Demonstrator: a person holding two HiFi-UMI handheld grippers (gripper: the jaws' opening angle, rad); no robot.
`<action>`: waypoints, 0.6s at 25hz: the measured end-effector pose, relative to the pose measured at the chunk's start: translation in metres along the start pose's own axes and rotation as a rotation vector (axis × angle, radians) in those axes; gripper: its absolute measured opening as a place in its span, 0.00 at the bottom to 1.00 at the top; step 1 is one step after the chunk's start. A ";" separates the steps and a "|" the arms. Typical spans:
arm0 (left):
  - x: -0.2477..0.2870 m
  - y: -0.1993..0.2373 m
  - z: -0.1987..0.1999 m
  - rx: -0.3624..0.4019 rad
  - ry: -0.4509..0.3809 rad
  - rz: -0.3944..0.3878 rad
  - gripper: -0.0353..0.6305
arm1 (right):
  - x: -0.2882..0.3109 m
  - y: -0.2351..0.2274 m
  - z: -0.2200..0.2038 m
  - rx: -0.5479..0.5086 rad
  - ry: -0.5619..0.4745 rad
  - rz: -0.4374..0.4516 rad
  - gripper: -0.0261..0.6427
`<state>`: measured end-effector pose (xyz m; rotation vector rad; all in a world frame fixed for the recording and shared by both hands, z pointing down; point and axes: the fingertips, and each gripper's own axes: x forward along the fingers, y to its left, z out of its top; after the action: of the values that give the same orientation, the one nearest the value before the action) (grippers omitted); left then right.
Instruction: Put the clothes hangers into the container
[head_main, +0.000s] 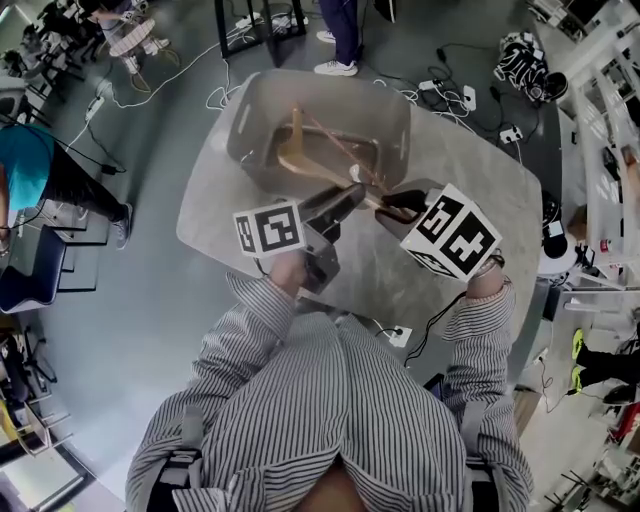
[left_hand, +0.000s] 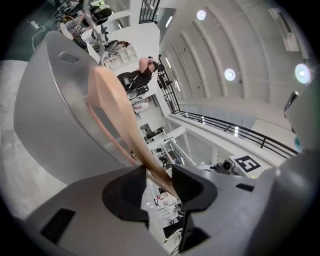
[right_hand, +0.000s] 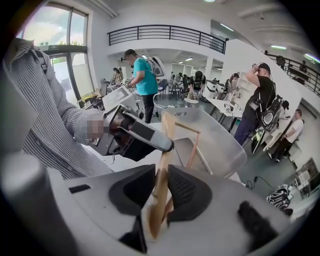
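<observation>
tabletop (head_main: 480, 170): grey with rounded corners, it lies under both claws and carries the container.
person (head_main: 330, 420): in a striped shirt, behind the claws, one claw in each hand.
container (head_main: 385, 120): grey tub with a handle slot in its wall, it stands on the tabletop just ahead of both claws, with its near rim close to their tips.
wooden hanger (right_hand: 164, 150): it runs from between the two claws forward over the near rim and reaches into the container. pale curved wood (head_main: 297, 150) also lies inside the container, ahead of the left claw; i cannot tell if it is the same hanger or another one.
marker cubes: one sits on the back of each claw, the left cube (head_main: 268, 228) and the right cube (head_main: 450, 232).
left claw (left_hand: 159, 185): released. its jaws stand apart wider than the hanger arm, which crosses the gap at a slant and only leans on the pads.
right claw (right_hand: 161, 187): clenched on the wooden hanger. the pads press the flat wood from both sides, and the left claw is just beside it.
</observation>
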<state>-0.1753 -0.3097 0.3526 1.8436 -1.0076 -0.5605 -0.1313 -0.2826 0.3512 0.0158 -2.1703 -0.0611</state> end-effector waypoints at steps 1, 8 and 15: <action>0.001 0.001 0.003 -0.013 -0.001 -0.006 0.28 | 0.000 -0.001 0.003 -0.012 0.001 0.004 0.16; 0.007 0.015 0.015 -0.096 -0.014 -0.016 0.28 | 0.007 -0.020 0.013 -0.055 0.038 -0.012 0.14; 0.016 0.027 0.020 -0.123 0.000 0.000 0.30 | 0.013 -0.042 0.016 -0.045 0.056 -0.028 0.13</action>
<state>-0.1922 -0.3395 0.3677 1.7349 -0.9522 -0.6095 -0.1522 -0.3242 0.3512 0.0225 -2.1120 -0.1238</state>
